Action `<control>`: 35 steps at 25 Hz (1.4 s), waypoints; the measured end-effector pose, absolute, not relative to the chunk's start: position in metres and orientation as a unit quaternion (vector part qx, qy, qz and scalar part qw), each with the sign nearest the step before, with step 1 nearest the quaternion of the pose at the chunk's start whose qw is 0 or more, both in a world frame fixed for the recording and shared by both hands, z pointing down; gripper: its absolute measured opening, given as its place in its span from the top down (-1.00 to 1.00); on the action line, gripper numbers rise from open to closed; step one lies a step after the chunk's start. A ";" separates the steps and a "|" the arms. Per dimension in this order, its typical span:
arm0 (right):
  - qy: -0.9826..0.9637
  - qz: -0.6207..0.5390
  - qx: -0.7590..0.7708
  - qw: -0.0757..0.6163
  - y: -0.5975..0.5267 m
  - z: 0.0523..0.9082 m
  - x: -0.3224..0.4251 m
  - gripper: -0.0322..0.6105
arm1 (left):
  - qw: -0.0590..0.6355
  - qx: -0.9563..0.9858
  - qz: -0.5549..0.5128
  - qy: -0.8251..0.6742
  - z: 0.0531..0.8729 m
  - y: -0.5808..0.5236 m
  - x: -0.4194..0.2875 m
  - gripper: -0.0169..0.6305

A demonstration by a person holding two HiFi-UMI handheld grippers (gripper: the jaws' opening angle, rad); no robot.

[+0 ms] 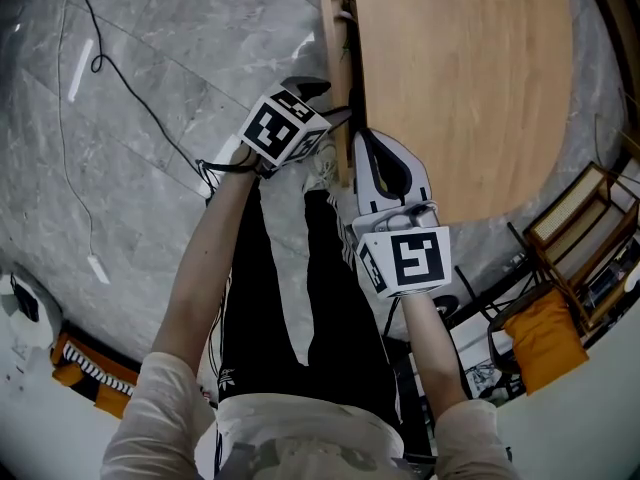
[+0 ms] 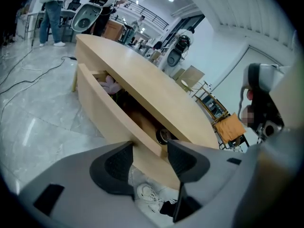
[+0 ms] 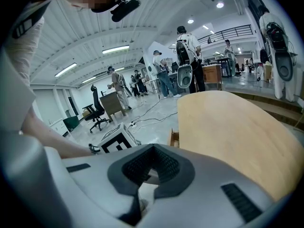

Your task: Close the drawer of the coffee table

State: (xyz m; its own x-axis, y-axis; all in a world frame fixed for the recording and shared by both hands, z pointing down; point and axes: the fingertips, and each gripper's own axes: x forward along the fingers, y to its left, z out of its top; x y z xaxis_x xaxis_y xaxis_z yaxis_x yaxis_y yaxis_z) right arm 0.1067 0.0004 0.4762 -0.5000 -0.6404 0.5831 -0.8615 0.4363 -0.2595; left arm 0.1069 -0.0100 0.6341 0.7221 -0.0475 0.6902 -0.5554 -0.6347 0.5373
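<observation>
The long curved light-wood drawer (image 2: 110, 114) of the coffee table stands pulled out, its front panel well clear of the oval light-wood table top (image 2: 142, 82), so the inside shows from above. In the open gap lie a pale pink soft thing (image 2: 110, 85) towards the far end and a dark round object (image 2: 164, 136) near the close end. From the head view the drawer front runs as a narrow strip along the left edge of the top.

The left gripper (image 2: 149, 151) is at the near end of that drawer front, pointing downward. Its jaws are spread, and the panel's end corner shows in the gap between the two black ribbed pads (image 2: 118, 161); the pads do not press on it. Its black-and-white marker cube (image 1: 283, 126) sits just left of the drawer in the head view.

The right gripper (image 3: 152, 151) is held just beside the near edge of the table top, apart from the drawer, with its pads brought together at the tips and nothing between them. Its marker cube (image 1: 408, 260) faces up.

Below the left gripper's jaws is the person's white sneaker (image 2: 147, 194) on the grey marble floor (image 1: 130, 98), where a thin black cable (image 1: 125, 83) trails. To the right stands a wooden chair with an orange cushion (image 1: 545, 338). Several people (image 3: 187, 46) stand far off in the hall.
</observation>
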 end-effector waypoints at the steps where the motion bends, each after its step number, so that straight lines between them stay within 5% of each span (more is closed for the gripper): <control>1: -0.823 0.271 0.456 0.204 0.000 0.477 0.108 0.88 | 0.387 0.845 0.328 -0.171 0.634 -0.009 0.107 0.29; 21: -0.829 0.268 0.444 0.208 -0.005 0.477 0.107 0.88 | 0.313 0.871 0.379 -0.005 0.631 0.001 0.102 0.23; 28: -0.829 0.271 0.442 0.209 -0.005 0.478 0.113 0.88 | 0.213 0.867 0.447 0.054 0.635 0.001 0.099 0.24; 31: -0.828 0.273 0.443 0.207 -0.004 0.478 0.112 0.88 | 0.128 0.862 0.489 0.018 0.642 -0.012 0.096 0.78; 35: -0.827 0.277 0.445 0.202 -0.006 0.478 0.111 0.88 | 0.122 0.867 0.484 -0.011 0.644 -0.017 0.095 0.83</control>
State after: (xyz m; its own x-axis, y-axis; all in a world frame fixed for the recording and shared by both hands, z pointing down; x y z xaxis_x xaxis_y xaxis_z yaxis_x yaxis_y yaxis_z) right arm 0.1106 -0.0055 0.4782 -0.5222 -0.6243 0.5809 -0.8483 0.4502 -0.2787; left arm 0.0950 -0.0169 0.6440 0.5315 0.0999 0.8411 -0.1364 -0.9700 0.2014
